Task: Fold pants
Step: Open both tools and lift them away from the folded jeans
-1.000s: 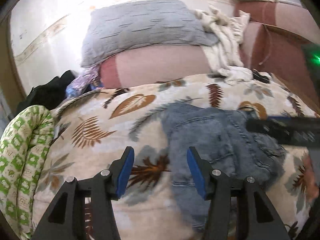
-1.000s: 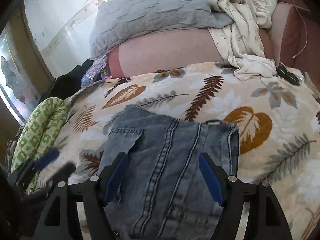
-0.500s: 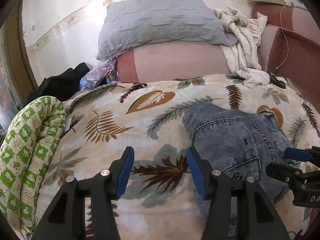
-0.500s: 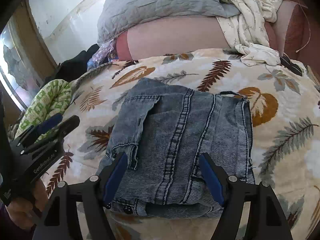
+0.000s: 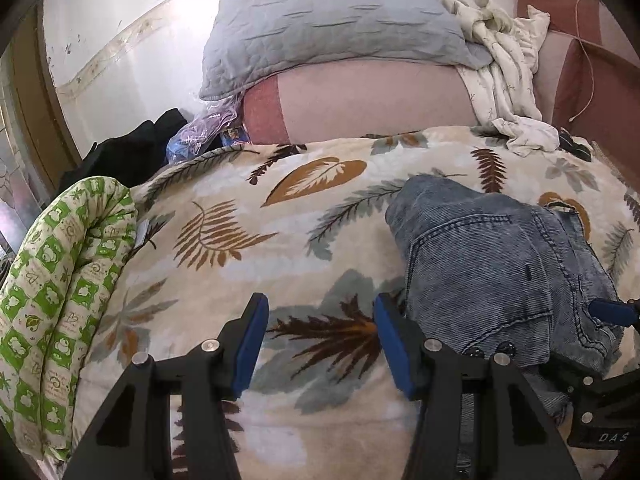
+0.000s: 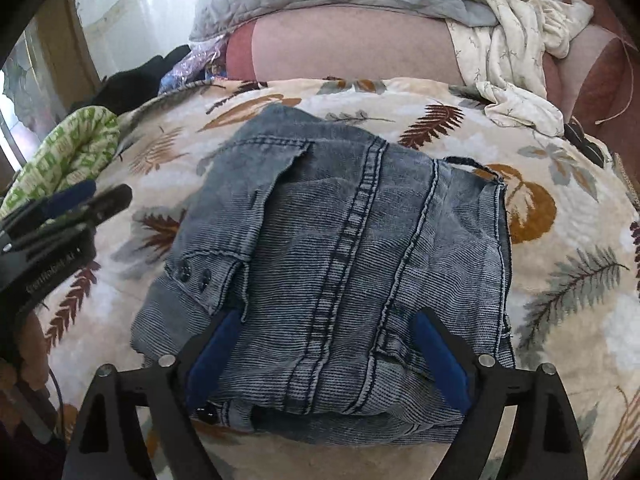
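Right wrist view: pants (image 6: 340, 264) lie folded on the bed (image 6: 568, 264).
Right gripper (image 6: 326, 364): jaws apart, straddling the near fold.
Left gripper (image 5: 318, 344): jaws apart, empty, beside them.
Handling: thick, limp denim; likely best pinched at a seamed edge.

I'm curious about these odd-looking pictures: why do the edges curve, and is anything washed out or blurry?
Left wrist view: fisheye bends the wall, dark corners, glare whitens the wall beside the grey pillow. Right wrist view: same bulge, the jeans sharp, the left gripper slightly blurred at the edge.
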